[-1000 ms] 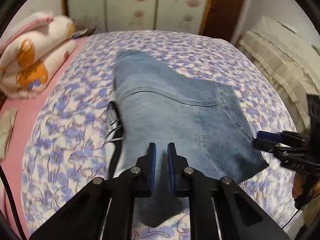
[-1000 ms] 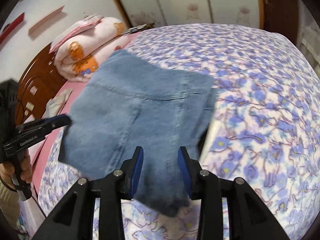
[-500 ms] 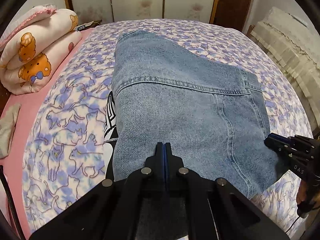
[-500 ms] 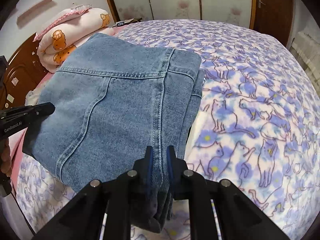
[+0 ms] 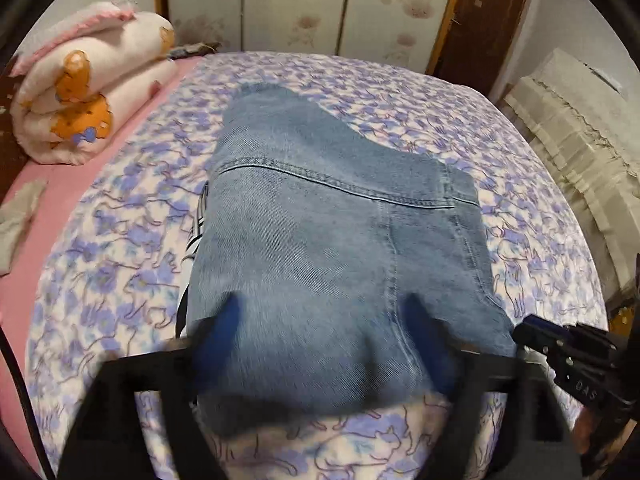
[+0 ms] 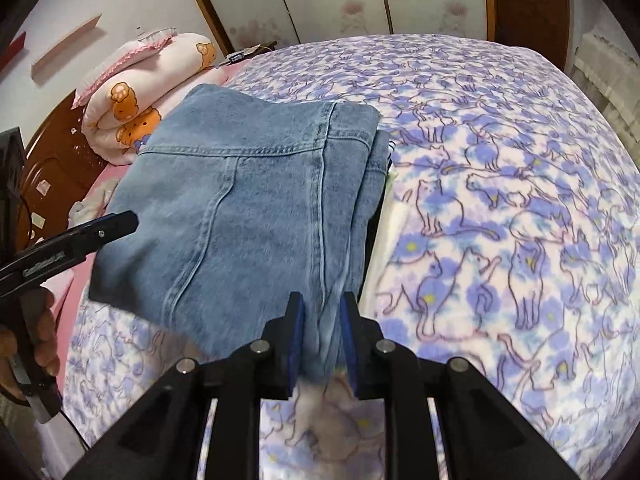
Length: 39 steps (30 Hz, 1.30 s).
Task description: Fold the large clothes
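Observation:
Folded blue jeans point(image 5: 328, 248) lie on the cat-print bedspread point(image 5: 120, 240), over a black-and-white striped garment whose edge shows at their left. My left gripper point(image 5: 324, 328) is wide open and motion-blurred, its fingers straddling the near edge of the jeans. My right gripper point(image 6: 322, 332) is partly open, its blue pads on either side of the jeans' near right corner point(image 6: 324, 320); the denim sits loose between them. The jeans also fill the left half of the right wrist view point(image 6: 248, 208). Each gripper shows at the edge of the other's view.
A rolled pink quilt with orange bears point(image 5: 84, 92) lies at the bed's far left, by a wooden headboard point(image 6: 44, 176). Wardrobe doors point(image 5: 304, 4) and a brown door stand behind the bed. A cream frilled cover point(image 5: 576, 136) lies at the right.
Both grippers were shut on the jeans' near edge half a second ago. The left has now opened wide and the right has opened partway, letting the denim go.

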{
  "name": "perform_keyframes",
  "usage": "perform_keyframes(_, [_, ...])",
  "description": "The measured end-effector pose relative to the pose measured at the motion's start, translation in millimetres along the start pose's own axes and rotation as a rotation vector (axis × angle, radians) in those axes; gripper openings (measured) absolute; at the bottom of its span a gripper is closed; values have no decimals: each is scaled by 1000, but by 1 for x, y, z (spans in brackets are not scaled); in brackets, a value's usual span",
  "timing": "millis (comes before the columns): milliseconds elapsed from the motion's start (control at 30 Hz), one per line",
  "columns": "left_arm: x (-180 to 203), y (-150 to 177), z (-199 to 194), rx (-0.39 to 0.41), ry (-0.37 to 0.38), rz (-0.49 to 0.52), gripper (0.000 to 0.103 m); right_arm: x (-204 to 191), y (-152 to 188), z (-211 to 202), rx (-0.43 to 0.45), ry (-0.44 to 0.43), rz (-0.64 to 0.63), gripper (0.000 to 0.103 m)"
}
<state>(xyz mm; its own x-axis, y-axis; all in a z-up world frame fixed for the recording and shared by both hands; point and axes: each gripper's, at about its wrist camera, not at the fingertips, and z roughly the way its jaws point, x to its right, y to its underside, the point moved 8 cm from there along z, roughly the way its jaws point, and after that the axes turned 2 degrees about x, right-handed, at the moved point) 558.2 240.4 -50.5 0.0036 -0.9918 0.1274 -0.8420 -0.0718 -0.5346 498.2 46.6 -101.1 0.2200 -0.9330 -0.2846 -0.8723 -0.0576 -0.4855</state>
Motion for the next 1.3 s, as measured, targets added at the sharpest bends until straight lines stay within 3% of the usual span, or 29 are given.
perform_keyframes(100, [17, 10, -19, 0, 10, 6, 90, 0, 8, -17, 4, -22, 19, 19])
perform_keyframes(467, [51, 68, -84, -38, -64, -32, 90, -4, 44, -89, 28, -84, 45, 19])
perform_keyframes(600, [68, 93, -110, -30, -88, -18, 90, 0, 61, -125, 74, -83, 51, 31])
perform_keyframes(700, [82, 110, -137, -5, -115, -6, 91, 2, 75, -151, 101, -70, 46, 32])
perform_keyframes(1000, [128, 203, -223, 35, -60, -13, 92, 8, 157, -237, 122, 2, 28, 43])
perform_keyframes(1133, [145, 241, -241, 54, -58, -16, 94, 19, 199, -255, 121, 66, 10, 47])
perform_keyframes(1300, [168, 281, -246, 59, -47, -13, 94, 36, 242, -263, 116, 81, 52, 47])
